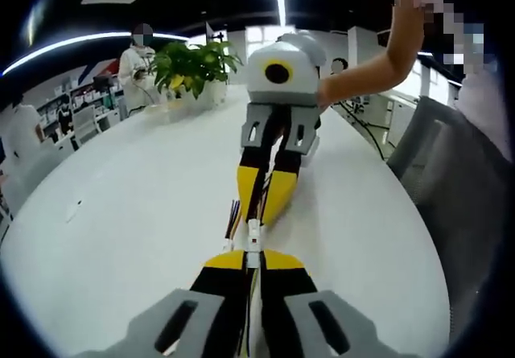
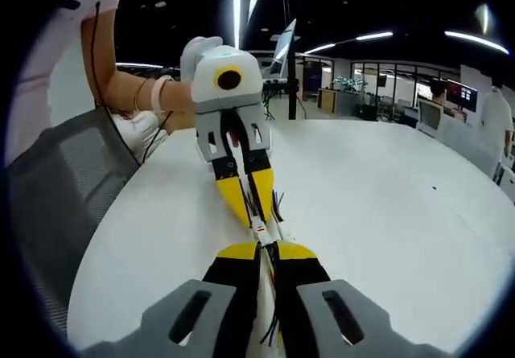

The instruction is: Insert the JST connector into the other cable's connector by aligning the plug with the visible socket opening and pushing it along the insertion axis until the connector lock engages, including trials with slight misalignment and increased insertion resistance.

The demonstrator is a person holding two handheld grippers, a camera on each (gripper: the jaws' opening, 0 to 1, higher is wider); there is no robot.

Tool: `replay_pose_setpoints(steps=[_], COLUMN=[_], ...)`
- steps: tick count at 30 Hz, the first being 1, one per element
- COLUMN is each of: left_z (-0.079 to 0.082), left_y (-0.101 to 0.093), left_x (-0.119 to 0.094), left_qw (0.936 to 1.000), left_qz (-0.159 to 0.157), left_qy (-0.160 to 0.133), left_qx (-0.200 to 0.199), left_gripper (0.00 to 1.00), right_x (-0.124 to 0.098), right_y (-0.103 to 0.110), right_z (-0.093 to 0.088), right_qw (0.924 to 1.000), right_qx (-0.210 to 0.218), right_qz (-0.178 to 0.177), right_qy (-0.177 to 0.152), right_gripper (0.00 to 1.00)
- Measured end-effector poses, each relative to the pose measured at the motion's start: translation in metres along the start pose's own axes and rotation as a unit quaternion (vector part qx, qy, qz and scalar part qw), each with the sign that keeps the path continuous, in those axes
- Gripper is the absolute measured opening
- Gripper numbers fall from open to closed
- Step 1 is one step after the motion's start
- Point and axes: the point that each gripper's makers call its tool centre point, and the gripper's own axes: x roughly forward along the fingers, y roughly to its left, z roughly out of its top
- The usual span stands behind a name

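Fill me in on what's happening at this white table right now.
A person holds two yellow-and-black two-jaw grippers tip to tip over the round white table. The left gripper is shut on a small white cable connector; the right gripper, facing it, is shut on its own cable end, thin coloured wires trailing between its jaws. The white connector pieces meet in the gap between the tips; whether the lock has engaged is too small to tell.

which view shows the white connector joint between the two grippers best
The left gripper view: the white connector sits clear between the left gripper and the right gripper, against the white table. The right gripper view shows it too, more crowded by wires.
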Motion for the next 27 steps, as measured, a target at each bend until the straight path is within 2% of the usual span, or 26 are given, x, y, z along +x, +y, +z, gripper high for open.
replay_pose_setpoints(steps=[9,13,16,27], left_z=[-0.001,0.004,0.005,0.011], left_y=[-0.001,-0.002,-0.003,-0.007], left_x=[0.0,0.0,0.002,0.002], left_qw=[1.0,1.0,0.9999,0.9995], left_qz=[0.001,-0.001,0.003,-0.003], left_qy=[0.004,-0.001,0.005,0.007], left_qx=[0.001,-0.001,0.013,0.029], left_gripper=[0.0,0.0,0.0,0.0], right_x=[0.002,0.004,0.005,0.004], right_y=[0.001,0.002,0.002,0.001], right_z=[0.0,0.0,0.0,-0.001], right_qw=[1.0,1.0,0.9999,0.9998], right_qx=[-0.005,-0.007,-0.011,0.019], right_qz=[0.0,0.003,0.001,0.002], right_qy=[0.004,0.003,0.005,-0.001], right_gripper=[0.02,0.02,0.02,0.02])
